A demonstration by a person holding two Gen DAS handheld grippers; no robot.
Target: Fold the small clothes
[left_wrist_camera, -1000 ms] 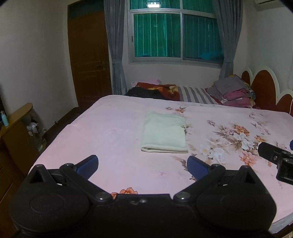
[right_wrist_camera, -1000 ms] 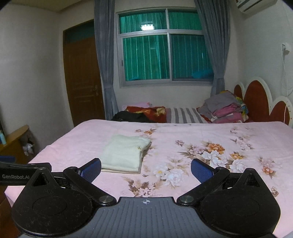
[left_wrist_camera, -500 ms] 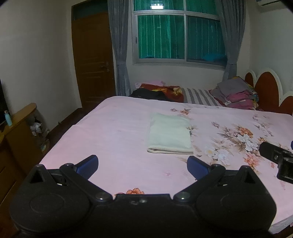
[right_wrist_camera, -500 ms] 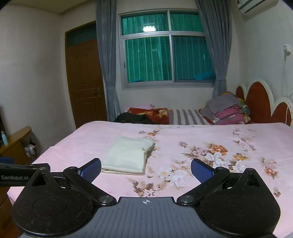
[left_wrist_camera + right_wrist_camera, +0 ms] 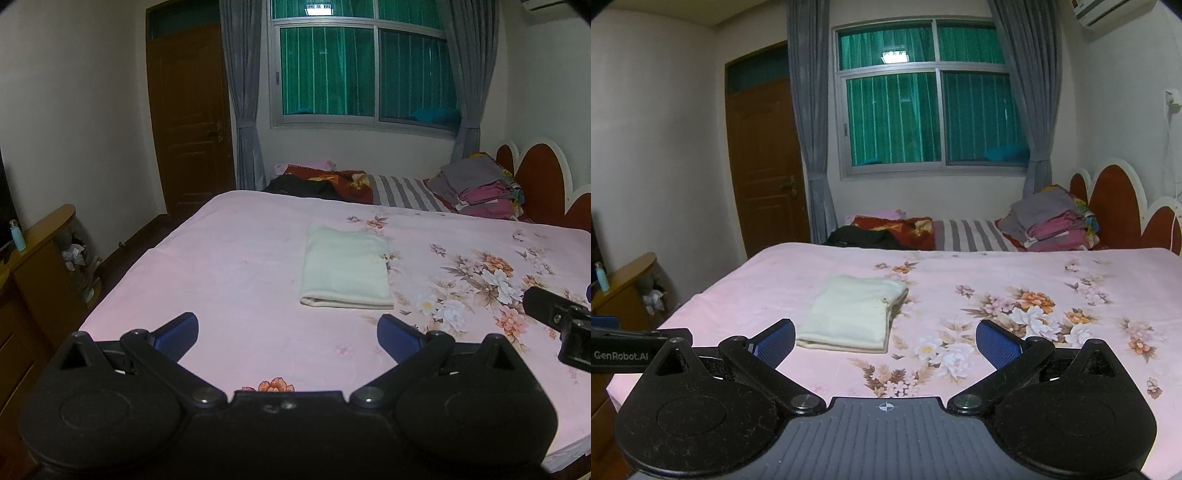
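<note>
Both handheld grippers are matte black plastic with blue pads on the inner faces of their fingers. The left gripper (image 5: 287, 334) has two round black housings, angled linkage arms and dark pivot screws. The right gripper (image 5: 885, 341) adds silver pivot screws, a ribbed grey centre plate bearing a small crosshair mark, and dust-flecked round housings.

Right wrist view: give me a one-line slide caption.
Open right tongs hover above the pink floral bed, facing a folded cream garment lying flat.
</note>
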